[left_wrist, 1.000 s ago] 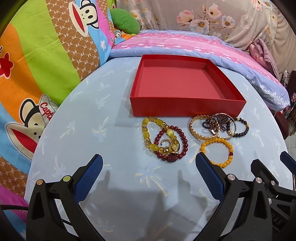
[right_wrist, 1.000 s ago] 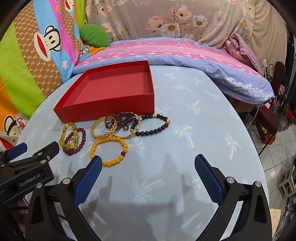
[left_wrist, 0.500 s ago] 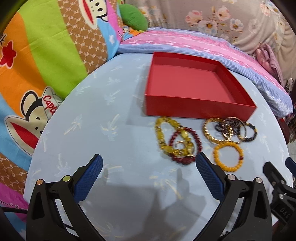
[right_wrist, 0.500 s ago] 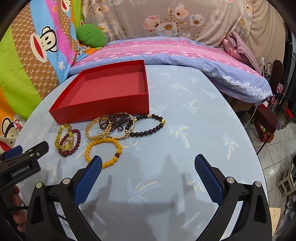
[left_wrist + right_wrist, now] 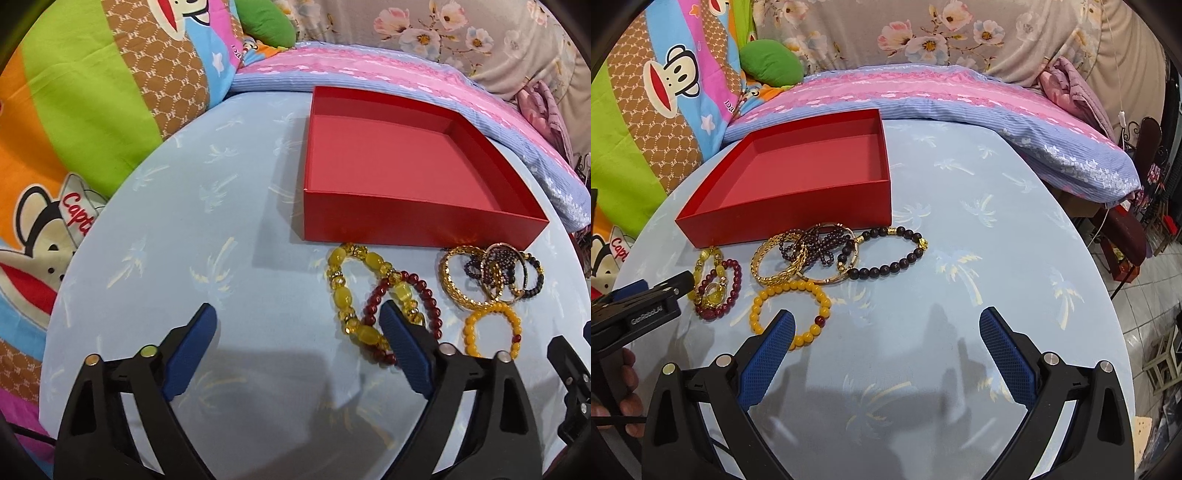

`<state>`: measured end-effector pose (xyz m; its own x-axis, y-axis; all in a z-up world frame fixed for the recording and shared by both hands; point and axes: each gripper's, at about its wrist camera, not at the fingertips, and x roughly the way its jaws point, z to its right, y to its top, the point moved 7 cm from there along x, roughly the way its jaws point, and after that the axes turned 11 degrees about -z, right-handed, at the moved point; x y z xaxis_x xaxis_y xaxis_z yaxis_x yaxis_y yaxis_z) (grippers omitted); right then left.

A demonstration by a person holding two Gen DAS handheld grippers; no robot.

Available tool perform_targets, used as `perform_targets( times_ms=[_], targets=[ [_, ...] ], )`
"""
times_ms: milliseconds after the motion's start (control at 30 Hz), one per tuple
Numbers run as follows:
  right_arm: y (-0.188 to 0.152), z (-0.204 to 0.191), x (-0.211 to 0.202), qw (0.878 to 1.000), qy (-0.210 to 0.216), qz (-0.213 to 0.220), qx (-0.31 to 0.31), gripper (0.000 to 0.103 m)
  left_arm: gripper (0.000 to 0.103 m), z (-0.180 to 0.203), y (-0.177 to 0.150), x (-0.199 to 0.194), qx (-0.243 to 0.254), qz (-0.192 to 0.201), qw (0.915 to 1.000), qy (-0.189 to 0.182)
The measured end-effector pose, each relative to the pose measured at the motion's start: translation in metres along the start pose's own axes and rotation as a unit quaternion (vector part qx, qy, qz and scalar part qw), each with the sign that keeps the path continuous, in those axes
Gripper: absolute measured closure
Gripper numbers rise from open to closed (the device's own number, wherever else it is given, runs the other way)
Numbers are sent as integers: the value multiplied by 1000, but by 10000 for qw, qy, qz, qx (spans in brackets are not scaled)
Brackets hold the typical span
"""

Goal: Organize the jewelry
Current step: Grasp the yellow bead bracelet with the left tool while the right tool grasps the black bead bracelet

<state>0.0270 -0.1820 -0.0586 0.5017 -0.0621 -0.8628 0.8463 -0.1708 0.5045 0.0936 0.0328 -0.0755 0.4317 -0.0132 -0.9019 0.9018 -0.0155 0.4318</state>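
Both views are bright and evenly lit, with saturated colour. Soft shadows of the left gripper point(image 5: 297, 338) and right gripper point(image 5: 886, 341) fall on the blue tablecloth point(image 5: 177, 221) directly ahead of the fingers. Fisheye distortion curves the table edge; the corners are vignetted black. Focus is sharp, with no motion blur.

a home bedroom: floral bedding point(image 5: 923, 33) across the top, a striped pillow point(image 5: 960, 96) mid-frame, cartoon-monkey quilt point(image 5: 74, 129) at left, tiled floor point(image 5: 1152, 295) at right.
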Motion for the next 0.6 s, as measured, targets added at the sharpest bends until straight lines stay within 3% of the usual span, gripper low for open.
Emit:
perform_targets(
  times_ms=[100, 200, 300, 400, 533, 600],
  targets=[
    [3, 3, 3, 10000, 11, -20, 43, 7, 35, 2, 4, 10, -47, -155, 9996, -215],
    [5, 4, 8, 9999, 42, -64, 67, 7, 36, 8, 5, 11, -5, -130, 9995, -289],
    [5, 3, 13, 9999, 68, -110, 68, 7, 44, 14, 6, 12, -10, -126, 9986, -509],
    [5, 3, 16, 9998, 92, -146, 65, 7, 58, 21, 7, 11, 72, -111, 9976, -682],
    [5, 2, 19, 9997, 126, -188, 75, 7, 84, 33, 4, 8, 225, -113, 9947, -1000],
    [5, 2, 19, 9997, 136, -198, 77, 7, 87, 35, 3, 8, 257, -135, 9930, -1141]
  ],
)
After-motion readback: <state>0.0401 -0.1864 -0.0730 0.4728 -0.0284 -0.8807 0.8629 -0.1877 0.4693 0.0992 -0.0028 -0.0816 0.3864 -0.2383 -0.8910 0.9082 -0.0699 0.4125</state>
